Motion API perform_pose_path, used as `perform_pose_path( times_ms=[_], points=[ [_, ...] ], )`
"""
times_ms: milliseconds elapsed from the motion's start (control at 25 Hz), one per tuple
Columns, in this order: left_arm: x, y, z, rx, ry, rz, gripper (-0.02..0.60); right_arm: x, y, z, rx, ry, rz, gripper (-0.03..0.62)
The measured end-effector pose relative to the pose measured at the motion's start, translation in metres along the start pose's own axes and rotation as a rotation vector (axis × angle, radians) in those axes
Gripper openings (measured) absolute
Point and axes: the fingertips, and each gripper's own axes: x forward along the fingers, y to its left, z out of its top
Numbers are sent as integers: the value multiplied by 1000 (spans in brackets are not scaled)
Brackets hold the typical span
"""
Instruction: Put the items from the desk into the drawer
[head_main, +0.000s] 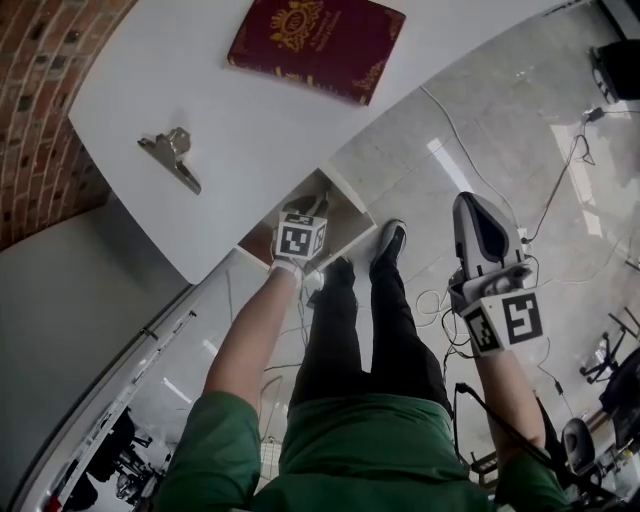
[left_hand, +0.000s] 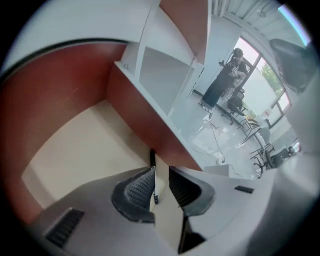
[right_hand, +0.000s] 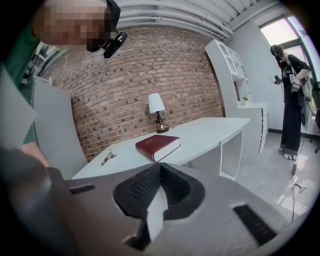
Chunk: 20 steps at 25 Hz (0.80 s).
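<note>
Jaws on your left gripper (left_hand: 160, 175) stand a little apart, wider than the thin dark pen (left_hand: 154, 187) that shows in the gap, close against the pad at the left, so nothing is clamped. Whether the pen leans on that pad or lies on the drawer floor beneath, I cannot tell. That gripper sits low in the centre of the head view, pointed into the open drawer (left_hand: 75, 145), whose pale floor and red-brown walls fill the left of its own view. Your right gripper (right_hand: 159, 175) has its pads pressed together on nothing and hangs over the floor at the lower right of the head view, well apart from the desk (head_main: 250, 120). To make this drop clean, I would part the left jaws a touch wider and draw straight back along their own line, so neither pad drags the pen up or flicks it over the drawer wall. Two things wait on the desk, by my reading: the red book (head_main: 316, 42) at the top of the head view and the metal bulldog clip (head_main: 172, 158) at the upper left. The clip is small and low, so take it by its raised handles. The book will likely want a firm grip at its spine edge, perhaps with both grippers.
</note>
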Motion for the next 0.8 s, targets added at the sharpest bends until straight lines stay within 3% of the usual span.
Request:
perform_pose_path(
  times_ms=[240,400,640,800],
  points=[
    [-65,-60,31,59,-78,-94,78,-5,14,50,-37,-59,18,3],
    [-118,-98,55,43,-152,-146,78,-16,28,84,-67,-93,26,3],
    [-196,-114,126,64,-319,-151,78,-21,44,142,-87,-172,56,3],
    [-255,-111,172,98,-432,-113,78,-34,51,183,-105,-220,56,3]
  ],
)
